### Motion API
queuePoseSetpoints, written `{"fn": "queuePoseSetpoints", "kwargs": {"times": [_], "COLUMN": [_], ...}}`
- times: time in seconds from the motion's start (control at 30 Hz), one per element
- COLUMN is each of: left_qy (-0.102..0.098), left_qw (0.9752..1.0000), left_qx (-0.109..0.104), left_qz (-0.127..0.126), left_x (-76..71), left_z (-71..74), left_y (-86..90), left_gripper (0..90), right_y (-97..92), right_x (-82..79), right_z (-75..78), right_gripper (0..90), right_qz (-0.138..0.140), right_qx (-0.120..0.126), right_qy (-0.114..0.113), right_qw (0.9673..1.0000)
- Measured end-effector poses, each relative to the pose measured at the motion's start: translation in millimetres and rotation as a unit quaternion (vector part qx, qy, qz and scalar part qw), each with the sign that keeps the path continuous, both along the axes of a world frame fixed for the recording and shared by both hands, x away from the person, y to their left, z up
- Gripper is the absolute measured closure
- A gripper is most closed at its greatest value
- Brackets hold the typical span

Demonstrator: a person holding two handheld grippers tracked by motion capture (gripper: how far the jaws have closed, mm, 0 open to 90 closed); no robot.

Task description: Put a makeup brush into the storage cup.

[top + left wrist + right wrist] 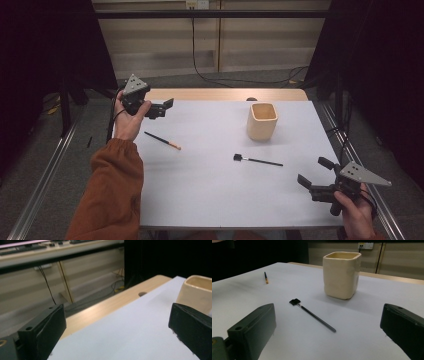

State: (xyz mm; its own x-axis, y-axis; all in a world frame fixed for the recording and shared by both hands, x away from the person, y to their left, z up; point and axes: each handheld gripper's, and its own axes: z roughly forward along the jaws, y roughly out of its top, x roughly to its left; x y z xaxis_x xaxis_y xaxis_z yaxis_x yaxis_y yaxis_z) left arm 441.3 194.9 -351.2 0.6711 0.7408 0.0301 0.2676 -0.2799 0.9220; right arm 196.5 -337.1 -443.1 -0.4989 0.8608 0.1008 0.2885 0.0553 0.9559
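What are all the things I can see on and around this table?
cup: one, cream, upright on the far right part of the sheet
flat-headed brush: one, black, lying in front of the cup
orange-tipped brush: one, black handle, lying at the left
sheet: one, white, covering the table
table: one, light wood, bare strip at the far edge
left gripper: one, black, jaws open, held above the far left corner
right gripper: one, black, jaws open, near right corner
sleeve: one, rust orange, left arm

cup [197, 291] cut off by frame edge & right finger in left gripper view.
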Motion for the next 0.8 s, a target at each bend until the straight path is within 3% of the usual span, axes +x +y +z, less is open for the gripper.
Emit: {"fn": "queuePoseSetpoints", "kwargs": {"times": [0.03, 0.07, 0.1, 0.13, 0.17, 0.23, 0.37, 0.43, 0.57, 0.63, 0.67, 0.7, 0.73, 0.77, 0.8], "left_qy": [0.0, 0.021, 0.021, 0.023, 0.026, 0.028, 0.053, 0.075, 0.103, 0.119, 0.136, 0.144, 0.144, 0.158, 0.159], "left_qw": [1.0, 0.9996, 0.9996, 0.9988, 0.9984, 0.9981, 0.9953, 0.9905, 0.9859, 0.9812, 0.9766, 0.9747, 0.9747, 0.9707, 0.97], "left_qx": [0.0, 0.017, 0.017, 0.041, 0.048, 0.052, 0.077, 0.109, 0.126, 0.144, 0.158, 0.162, 0.162, 0.173, 0.176], "left_qz": [0.0, -0.009, -0.009, -0.013, -0.014, -0.015, -0.026, -0.036, -0.039, -0.045, -0.051, -0.055, -0.055, -0.055, -0.054], "left_x": [0.0, 1.0, 1.0, 1.0, 1.5, 2.3, 5.2, 6.3, 7.0, 7.5, 7.1, 7.6, 7.6, 7.9, 7.8], "left_z": [0.0, 1.3, 1.3, 4.1, 5.0, 5.4, 0.7, -5.4, -10.2, -12.9, -15.3, -16.3, -16.3, -18.3, -19.3], "left_y": [0.0, -2.1, -2.1, -4.7, -5.4, -5.6, -7.1, -9.1, -11.5, -13.4, -14.8, -14.7, -14.7, -14.7, -14.8], "left_gripper": [1.6, 1.9, 2.1, 2.0, 1.9, 1.9, 2.2, 2.3, 2.4, 3.3, 4.0, 4.2, 4.2, 4.2, 4.4], "right_y": [0.0, 0.0, 0.0, 0.1, 0.3, 0.5, 0.2, 0.0, 0.4, 0.6, 0.5, 0.6, 0.4, 0.3, 0.3], "right_x": [0.0, -0.1, -0.1, 0.1, 0.1, -0.1, -0.1, 0.0, -0.1, 0.0, 0.0, 0.0, -0.2, -0.1, -0.2], "right_z": [0.0, 0.0, 0.0, 0.2, 0.1, 0.3, 0.1, 0.0, 0.0, -0.2, -0.1, -0.2, -0.1, -0.2, -0.1], "right_gripper": [0.0, 0.0, 0.0, 0.0, 0.0, 0.0, 0.0, 0.0, 0.0, 0.0, 0.0, 0.0, 0.0, 0.0, 0.0], "right_qz": [0.0, 0.0, 0.0, -0.001, 0.0, 0.0, 0.0, 0.0, 0.003, 0.004, 0.005, 0.005, 0.005, 0.005, 0.005], "right_qx": [0.0, 0.001, 0.001, 0.0, 0.0, 0.0, 0.001, 0.0, 0.001, 0.001, 0.001, 0.001, 0.0, 0.0, 0.0], "right_qy": [0.0, 0.0, 0.0, -0.001, -0.001, -0.002, 0.0, 0.0, -0.001, -0.001, 0.0, -0.001, 0.0, -0.001, 0.0], "right_qw": [1.0, 1.0, 1.0, 1.0, 1.0, 1.0, 1.0, 1.0, 1.0, 1.0, 1.0, 1.0, 1.0, 1.0, 1.0]}}
